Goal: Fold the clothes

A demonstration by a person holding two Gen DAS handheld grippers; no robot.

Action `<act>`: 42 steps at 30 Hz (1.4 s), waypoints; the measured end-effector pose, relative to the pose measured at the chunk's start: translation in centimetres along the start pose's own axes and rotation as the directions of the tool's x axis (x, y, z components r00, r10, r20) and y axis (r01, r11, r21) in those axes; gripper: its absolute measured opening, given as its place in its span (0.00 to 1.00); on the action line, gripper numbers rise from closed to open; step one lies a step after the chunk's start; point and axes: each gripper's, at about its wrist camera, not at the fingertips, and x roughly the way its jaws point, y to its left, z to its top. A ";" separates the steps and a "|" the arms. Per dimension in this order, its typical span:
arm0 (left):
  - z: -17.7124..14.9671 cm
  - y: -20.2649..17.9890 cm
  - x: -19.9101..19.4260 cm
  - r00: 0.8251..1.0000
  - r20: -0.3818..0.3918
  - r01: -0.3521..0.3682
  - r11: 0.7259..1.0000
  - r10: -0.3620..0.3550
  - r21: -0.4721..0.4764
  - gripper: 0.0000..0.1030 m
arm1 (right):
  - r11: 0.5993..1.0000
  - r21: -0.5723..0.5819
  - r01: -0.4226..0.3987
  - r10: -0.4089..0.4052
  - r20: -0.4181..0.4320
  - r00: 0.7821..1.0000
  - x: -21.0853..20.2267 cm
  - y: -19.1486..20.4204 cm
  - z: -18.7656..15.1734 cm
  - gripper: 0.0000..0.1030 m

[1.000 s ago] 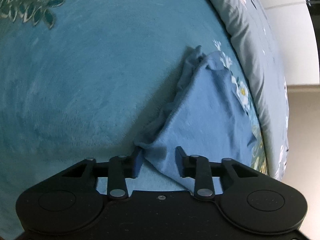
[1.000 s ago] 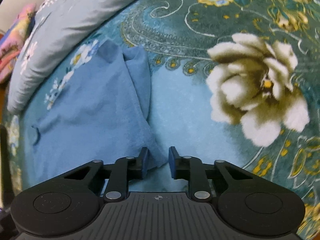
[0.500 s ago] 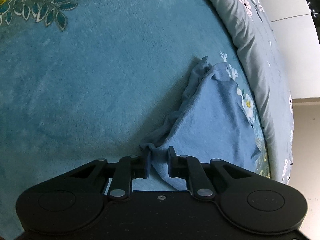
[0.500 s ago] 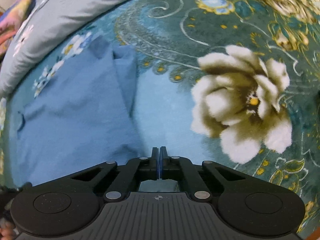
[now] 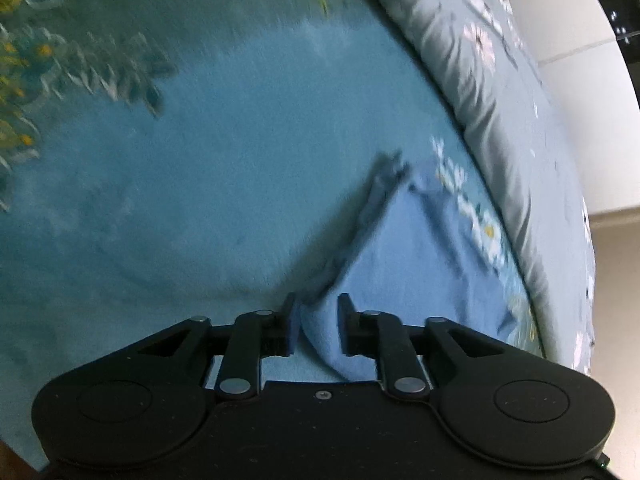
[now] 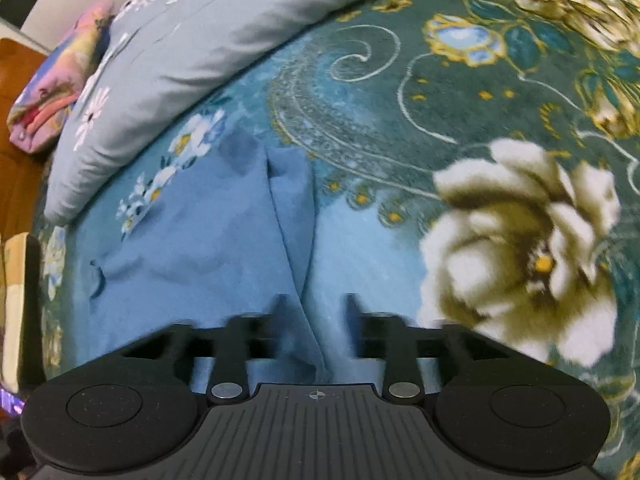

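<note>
Both grippers have changed since half a second ago: the right gripper (image 6: 314,322), whose jaws were then pressed flat together, now has them spread and opening, blurred by the motion, and the left gripper (image 5: 316,326), then pinched tight on cloth, has its jaws parting again while the view ahead of it has swung so that more of the patterned blanket (image 5: 180,184) shows beyond them. A fold of the blue garment (image 5: 404,280) runs up between the left jaws, close against the left-side pad with a small gap to the other pad, so the pads no longer press on it; from there the cloth spreads away ahead and to the right of the jaws, with a rumpled edge leading forward to a point. In the right wrist view the blue garment (image 6: 192,240) lies ahead and to the left of the jaws, and one long crease of it comes down into the gap between them, nearer the left-side pad, without being squeezed. Bare blanket fills the space ahead and right of those jaws, with a large cream flower (image 6: 520,248) printed on it. A grey floral pillow (image 6: 208,32) lies beyond the garment, well ahead of both grippers.
</note>
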 end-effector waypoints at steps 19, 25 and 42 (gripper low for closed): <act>3.4 -13.8 11.8 0.977 0.143 -0.214 0.696 0.160 0.685 0.51 | 0.987 -0.086 -0.138 0.134 -0.048 0.990 5.2 0.2 3.6 0.68; 4.1 -13.0 12.4 0.969 0.177 -0.246 0.707 0.172 0.663 0.28 | 0.984 -0.060 -0.169 0.166 -0.047 0.985 5.2 -0.8 3.8 0.68; 6.8 -12.2 11.9 0.978 0.149 -0.204 0.821 0.146 0.534 0.14 | 0.978 -0.075 -0.194 0.190 -0.062 0.980 6.0 -0.7 4.2 0.75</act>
